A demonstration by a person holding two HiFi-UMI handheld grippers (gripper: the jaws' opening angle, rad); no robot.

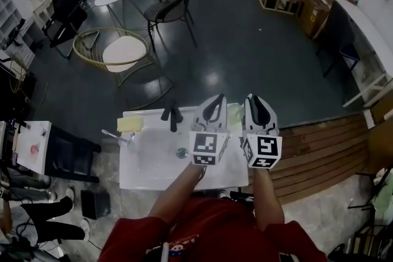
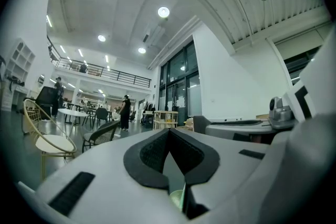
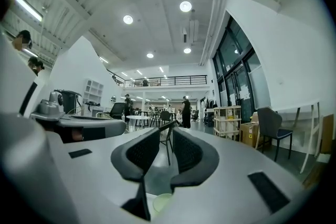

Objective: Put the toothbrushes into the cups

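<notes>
The left gripper (image 1: 216, 100) has its jaws together, the right gripper (image 1: 255, 99) apart, both empty above the pale cup (image 3: 163, 201), while what seems a toothbrush (image 1: 116, 137) lies well left on the table (image 1: 153, 170); lowering carelessly might topple the cup.

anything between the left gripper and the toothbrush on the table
Nothing visible does. The left gripper hangs level over the table's right part. What looks like the toothbrush lies at its left, with bare tabletop between. The black fixture stands at the far edge, off that line.
</notes>
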